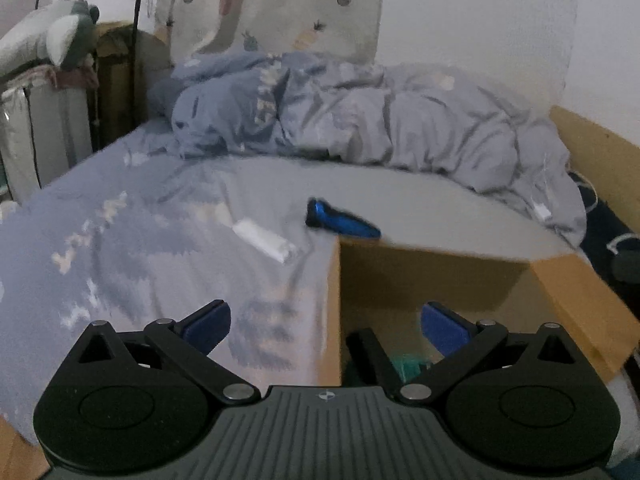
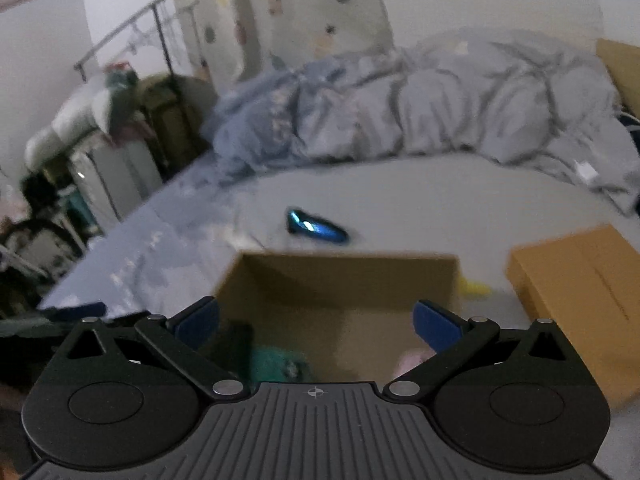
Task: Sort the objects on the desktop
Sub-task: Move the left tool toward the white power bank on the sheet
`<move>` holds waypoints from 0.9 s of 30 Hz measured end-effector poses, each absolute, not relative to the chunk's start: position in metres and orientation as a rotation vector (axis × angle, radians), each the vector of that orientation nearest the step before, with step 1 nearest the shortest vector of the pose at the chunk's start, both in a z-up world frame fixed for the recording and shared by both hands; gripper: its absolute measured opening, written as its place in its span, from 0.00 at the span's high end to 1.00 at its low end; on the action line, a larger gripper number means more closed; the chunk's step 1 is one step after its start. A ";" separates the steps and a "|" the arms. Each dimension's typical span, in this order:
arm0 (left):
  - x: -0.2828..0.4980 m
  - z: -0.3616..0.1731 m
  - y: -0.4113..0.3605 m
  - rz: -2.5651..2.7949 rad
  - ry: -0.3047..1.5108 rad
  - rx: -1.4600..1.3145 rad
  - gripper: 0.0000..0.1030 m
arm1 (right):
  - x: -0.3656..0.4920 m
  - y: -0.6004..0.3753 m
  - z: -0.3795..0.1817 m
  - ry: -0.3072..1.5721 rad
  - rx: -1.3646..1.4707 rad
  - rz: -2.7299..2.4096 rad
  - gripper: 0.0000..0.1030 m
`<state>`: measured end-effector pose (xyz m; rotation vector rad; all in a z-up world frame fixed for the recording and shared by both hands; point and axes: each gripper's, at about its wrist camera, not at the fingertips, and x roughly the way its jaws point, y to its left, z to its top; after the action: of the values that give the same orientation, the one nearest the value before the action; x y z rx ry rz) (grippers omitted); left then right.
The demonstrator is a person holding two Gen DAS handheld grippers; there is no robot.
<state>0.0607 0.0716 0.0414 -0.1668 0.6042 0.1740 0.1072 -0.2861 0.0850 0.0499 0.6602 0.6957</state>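
Nearest, the left gripper (image 1: 326, 322) has its two blue fingers wide apart with nothing between them; the right gripper (image 2: 316, 322) is spread wide too, and empty; both hang over the open cardboard box (image 2: 400, 276). Down in the box lies something green (image 2: 276, 364) and something pale pink (image 2: 412, 360), too blurry to name; so some things already lie inside. Just past the box's far wall, a shiny blue thing (image 1: 342, 222) lies on the bed sheet (image 1: 120, 240); left of it, a little apart, is a white tube-like thing (image 1: 266, 242). A yellow thing (image 2: 474, 288) peeks out just beside the box's right wall, near a closed brown box (image 2: 580, 300). Farthest is the rumpled blanket (image 1: 380, 116).

I think the sorting is partway; some things are still out. A next pick would need a reach over the far wall and a grip across the blue thing's thin middle.
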 end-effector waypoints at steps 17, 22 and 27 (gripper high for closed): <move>0.137 0.143 0.115 0.217 0.450 -0.123 0.00 | 0.227 -0.214 0.212 0.496 0.058 0.837 0.00; 0.161 0.148 0.121 0.220 0.443 -0.124 0.00 | 0.255 -0.202 0.220 0.486 0.067 0.836 0.00; 0.181 0.135 0.129 0.243 0.464 -0.149 0.00 | 0.272 -0.188 0.214 0.484 0.052 0.841 0.00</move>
<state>0.1813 0.1293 0.1354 -0.1489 0.4636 0.2427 0.2716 -0.1877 0.2137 0.0524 0.4840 0.8411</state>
